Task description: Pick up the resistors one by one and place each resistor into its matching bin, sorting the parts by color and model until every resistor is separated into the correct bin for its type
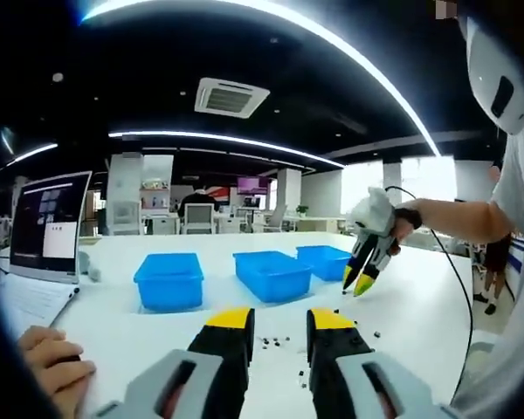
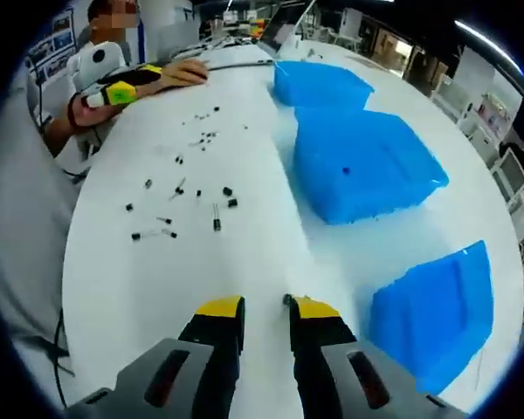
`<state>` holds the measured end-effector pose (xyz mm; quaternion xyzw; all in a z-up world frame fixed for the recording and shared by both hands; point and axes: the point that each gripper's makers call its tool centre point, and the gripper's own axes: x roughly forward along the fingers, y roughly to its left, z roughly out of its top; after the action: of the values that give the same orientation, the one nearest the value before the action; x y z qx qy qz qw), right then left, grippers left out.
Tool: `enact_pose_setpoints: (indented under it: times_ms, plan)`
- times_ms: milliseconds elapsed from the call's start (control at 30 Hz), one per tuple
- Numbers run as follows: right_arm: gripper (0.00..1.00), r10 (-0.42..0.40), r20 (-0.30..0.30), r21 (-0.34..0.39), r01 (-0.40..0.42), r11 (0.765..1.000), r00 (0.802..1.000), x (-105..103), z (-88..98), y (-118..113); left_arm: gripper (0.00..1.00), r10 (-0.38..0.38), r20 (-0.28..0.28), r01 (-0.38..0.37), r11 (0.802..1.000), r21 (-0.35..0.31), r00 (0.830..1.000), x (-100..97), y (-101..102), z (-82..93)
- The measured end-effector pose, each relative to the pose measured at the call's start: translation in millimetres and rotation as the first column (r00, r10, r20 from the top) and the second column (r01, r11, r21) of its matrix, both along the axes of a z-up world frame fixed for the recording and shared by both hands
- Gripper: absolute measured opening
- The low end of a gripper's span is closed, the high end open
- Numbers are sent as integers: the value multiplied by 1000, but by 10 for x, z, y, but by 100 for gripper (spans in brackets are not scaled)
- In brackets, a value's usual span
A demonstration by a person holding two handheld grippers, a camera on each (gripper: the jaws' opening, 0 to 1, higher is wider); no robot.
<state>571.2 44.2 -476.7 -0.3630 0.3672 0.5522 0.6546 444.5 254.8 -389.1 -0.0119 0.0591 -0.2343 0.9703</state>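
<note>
Resistors (image 2: 185, 188): scattered on white table (image 2: 236, 262), long axes point many ways.
Bins (image 2: 362, 166): three blue, beside them.
Left gripper (image 1: 279, 327): jaws spread.
Right gripper (image 2: 264, 316): jaws a little apart, a tiny dark part at the tip; cannot tell if pinched.

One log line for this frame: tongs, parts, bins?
left tongs: open, over resistors | right tongs: open, holding nothing visible, beside bins | one part in middle bin, most still on table

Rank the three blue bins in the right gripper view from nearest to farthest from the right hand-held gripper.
From the right hand-held gripper:
1. Nearest bin, lower right of the view.
2. Middle bin, centre right, with one small dark part in it.
3. Far bin, at the top, near the left hand-held gripper.
</note>
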Motion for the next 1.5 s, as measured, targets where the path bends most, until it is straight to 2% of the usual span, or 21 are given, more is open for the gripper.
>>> enact_pose_setpoints:
  times_ms: [133, 233, 267, 300, 533, 700, 933, 1100, 1167, 1300, 1367, 1400, 1500]
  plan:
    - [23, -2, -8, -11, 2, 1000, 1000, 29, -57, -8, 26, -3, -6, 3, 1000, 6, 1000, -16, 10, -24]
    - [15, 0, -39, 8, 0, 1000, 999, -2, -57, 12, 26, 1, -12, -1, 1000, 6, 1000, -13, 27, -38]
    - [7, 1, -40, 0, -1, 1000, 999, -1, -63, 2, 26, 1, -14, -1, 1000, 5, 1000, -8, 27, -40]
    - [7, 8, -36, -19, -9, 1000, 999, 5, -65, -37, 26, -1, -16, 1, 1000, 5, 1000, -4, 22, -39]
    - [7, 17, -36, -14, -18, 1000, 999, -8, -62, -43, 26, -16, -12, 16, 1000, 9, 1000, 28, -24, -31]
    - [7, 20, -39, 36, -19, 999, 999, -34, 24, -6, 26, -7, 1, 7, 1000, 5, 1000, 25, -27, -5]
    - [7, 56, -102, 165, -39, 985, 993, -210, 194, 218, 26, 2, 0, -2, 1000, 2, 1000, 57, 0, 6]
    - [7, 137, -153, 306, -84, 948, 979, -401, 342, 495, 26, -1, 11, 1, 1000, 3, 1000, 54, -8, 57]
    - [7, 137, -189, 347, -64, 936, 972, -467, 385, 586, 26, 3, 10, -3, 1000, 3, 1000, 59, 6, 58]
    - [7, 163, -184, 421, -73, 904, 969, -504, 459, 756, 26, 5, 6, -5, 1000, 3, 1000, 65, 15, 55]
    - [7, 177, -175, 476, -74, 876, 969, -532, 518, 871, 26, 0, 9, 0, 1000, 3, 1000, 60, 1, 65]
    - [7, 182, -174, 485, -77, 871, 968, -537, 528, 900, 26, -5, 11, 4, 1000, 6, 1000, 58, -5, 68]
    - [7, 188, -127, 530, -94, 843, 974, -491, 635, 1031, 26, -2, 6, 2, 1000, -2, 1000, 70, 5, 68]
